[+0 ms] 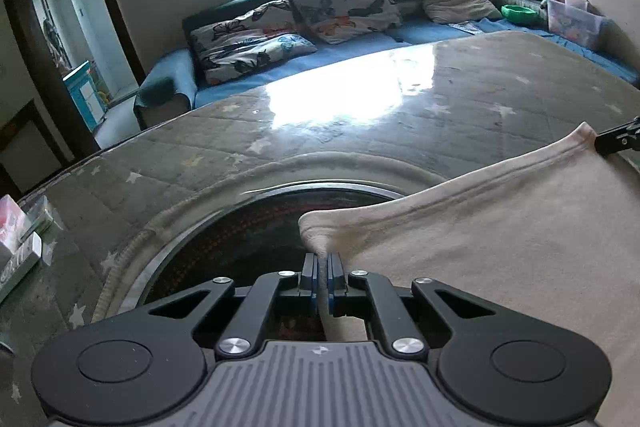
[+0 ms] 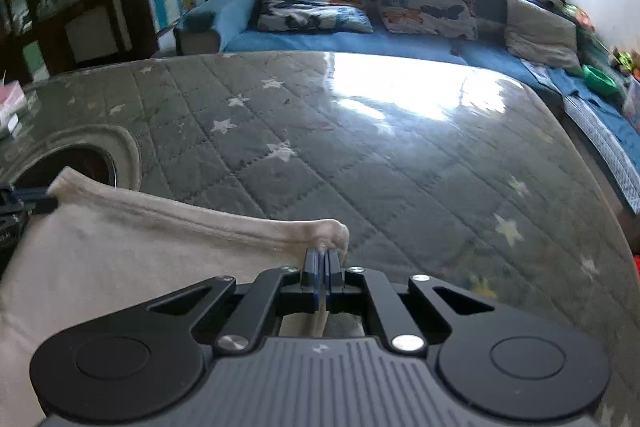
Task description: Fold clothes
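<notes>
The left gripper (image 1: 323,267) has its jaws pinched tight on one corner of a cream, soft-knit garment (image 1: 500,247), whose ribbed hem runs toward the right edge of the frame. The right gripper (image 2: 323,263) is likewise clamped on the other hem corner. The cloth fills the lower left of the right wrist view, stretched between them over a glossy grey quilted table cover (image 2: 360,147) printed with stars. A round dark opening (image 1: 248,239), perhaps a recessed hob, sits beneath.
</notes>
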{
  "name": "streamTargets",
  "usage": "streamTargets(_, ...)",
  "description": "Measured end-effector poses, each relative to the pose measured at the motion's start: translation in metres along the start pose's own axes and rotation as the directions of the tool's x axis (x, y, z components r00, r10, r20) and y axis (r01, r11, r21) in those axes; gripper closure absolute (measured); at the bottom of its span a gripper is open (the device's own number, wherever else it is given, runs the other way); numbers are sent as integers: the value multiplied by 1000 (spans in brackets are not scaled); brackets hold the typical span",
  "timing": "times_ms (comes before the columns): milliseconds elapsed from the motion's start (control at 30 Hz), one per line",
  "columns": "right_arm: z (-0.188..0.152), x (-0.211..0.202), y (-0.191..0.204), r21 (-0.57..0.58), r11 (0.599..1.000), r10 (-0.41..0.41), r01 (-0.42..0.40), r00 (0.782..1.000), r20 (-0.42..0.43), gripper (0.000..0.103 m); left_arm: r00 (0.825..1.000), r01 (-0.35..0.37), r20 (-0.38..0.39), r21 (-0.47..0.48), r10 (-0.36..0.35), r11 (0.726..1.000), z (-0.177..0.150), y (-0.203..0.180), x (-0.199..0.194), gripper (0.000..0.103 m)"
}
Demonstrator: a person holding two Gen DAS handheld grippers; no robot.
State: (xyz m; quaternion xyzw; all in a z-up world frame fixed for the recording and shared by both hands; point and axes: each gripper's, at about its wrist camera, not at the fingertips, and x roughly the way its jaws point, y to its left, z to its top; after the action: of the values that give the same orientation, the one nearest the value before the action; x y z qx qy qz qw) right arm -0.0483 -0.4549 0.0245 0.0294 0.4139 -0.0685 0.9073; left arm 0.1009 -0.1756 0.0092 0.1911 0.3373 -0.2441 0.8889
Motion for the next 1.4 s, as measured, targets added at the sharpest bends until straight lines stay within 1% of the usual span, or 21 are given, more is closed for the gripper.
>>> streamTargets(67,4,-1,3,-27,1000,-4,4,1000,3,99,1000,4,-2,-12,-4,1000,1,1,-2,93)
streamTargets(133,4,-10,3,-49,999,-7,8,1000,13,96,1000,5,-1,-21,-5,1000,1,0,-7,91)
streamTargets(167,3,-17,2,-54,999,-5,6,1000,19,95,1000,5,6,-20,-5,1000,1,-1,-12,88)
streamTargets(233,-1,-36,-5,-53,999,-2,4,1000,30,94,999,14,29,-7,-14,1000,1,-9,-26,77)
streamTargets(267,-5,-46,-10,-49,999,-10,11,999,34,93,999,24,40,2,-24,1000,0,-15,-34,67)
streamTargets(300,-10,-57,-15,-46,999,-19,21,999,39,92,998,35,49,10,-35,999,-2,-21,-42,63)
streamTargets(367,-23,-78,-27,-35,998,-46,48,998,44,89,994,94,61,22,-96,995,-7,-36,-59,62)
streamTargets(400,-32,-88,-35,-27,997,-67,68,997,42,84,989,129,66,29,-131,991,-10,-43,-68,62)
streamTargets(467,-51,-108,-50,-9,994,-108,108,993,39,81,979,188,66,45,-191,981,-19,-61,-83,60)
streamTargets(533,-74,-121,-65,18,989,-144,144,989,17,81,966,247,63,73,-252,966,-31,-81,-97,59)
streamTargets(667,-122,-145,-94,72,974,-213,215,976,-38,79,941,330,33,128,-336,935,-58,-114,-118,57)
streamTargets(767,-152,-156,-113,121,957,-256,263,964,-67,78,930,361,14,144,-367,921,-73,-131,-129,57)
streamTargets(867,-174,-162,-127,164,942,-285,294,955,-77,74,927,370,12,142,-375,918,-81,-137,-134,56)
streamTargets(967,-185,-164,-135,191,937,-284,291,957,-65,68,926,374,-1,141,-377,917,-89,-141,-136,56)
streamTargets(1067,-189,-164,-138,206,938,-273,278,961,-54,69,929,366,-7,147,-370,919,-96,-144,-138,56)
streamTargets(1133,-191,-165,-139,211,940,-263,268,963,-50,75,931,362,-4,150,-365,920,-98,-145,-141,56)
streamTargets(1200,-192,-167,-137,210,944,-251,256,967,-50,87,932,359,-2,144,-363,922,-101,-145,-143,55)
streamTargets(1267,-189,-164,-129,185,948,-254,259,966,-51,97,932,360,-3,141,-363,922,-103,-145,-144,55)
streamTargets(1400,-183,-163,-125,155,937,-313,313,949,-26,99,933,354,4,148,-359,923,-106,-145,-146,55)
